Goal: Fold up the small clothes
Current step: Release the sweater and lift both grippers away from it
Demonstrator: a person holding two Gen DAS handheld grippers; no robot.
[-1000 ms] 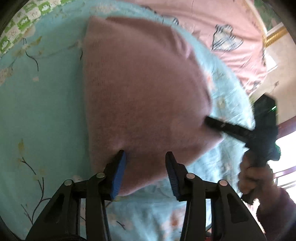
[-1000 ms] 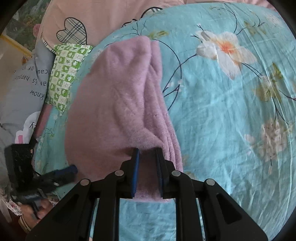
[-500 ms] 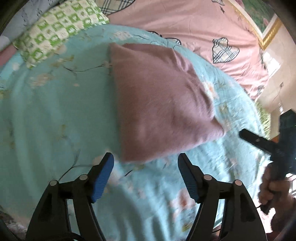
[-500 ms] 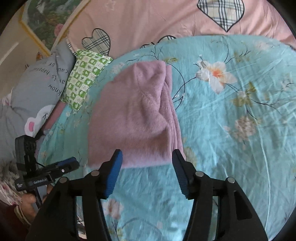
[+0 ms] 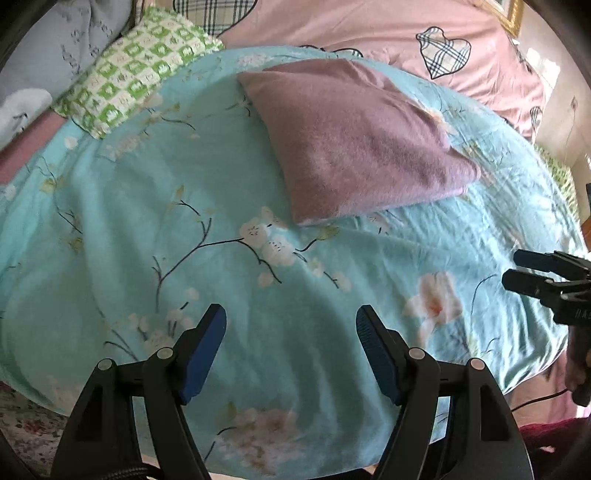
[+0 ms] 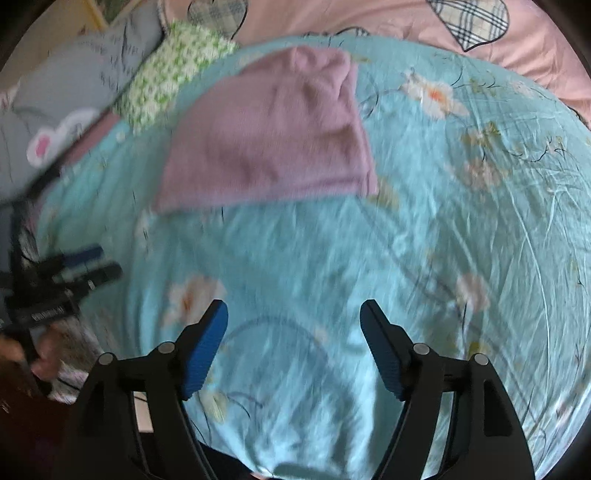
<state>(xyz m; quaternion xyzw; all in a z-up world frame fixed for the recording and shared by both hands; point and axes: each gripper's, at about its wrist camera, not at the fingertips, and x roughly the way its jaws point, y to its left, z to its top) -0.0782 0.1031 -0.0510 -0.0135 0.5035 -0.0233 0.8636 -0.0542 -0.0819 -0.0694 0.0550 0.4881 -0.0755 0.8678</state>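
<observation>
My left tongs (image 5: pixel 290 350) spread and empty, right tongs (image 6: pixel 293 347) likewise, folded garment (image 5: pixel 354 140) far on the bed (image 5: pixel 147 221), apparently flat.

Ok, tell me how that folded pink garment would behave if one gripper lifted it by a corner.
The pink garment looks soft and fuzzy, so it would probably droop. Its stacked layers lie loose, so the fold would likely fall open.

Home bedroom, bed w/ floral turquoise quilt (image 5: pixel 110 229), pink heart-print sheet (image 5: pixel 332 26), pillows (image 5: pixel 136 70)
</observation>
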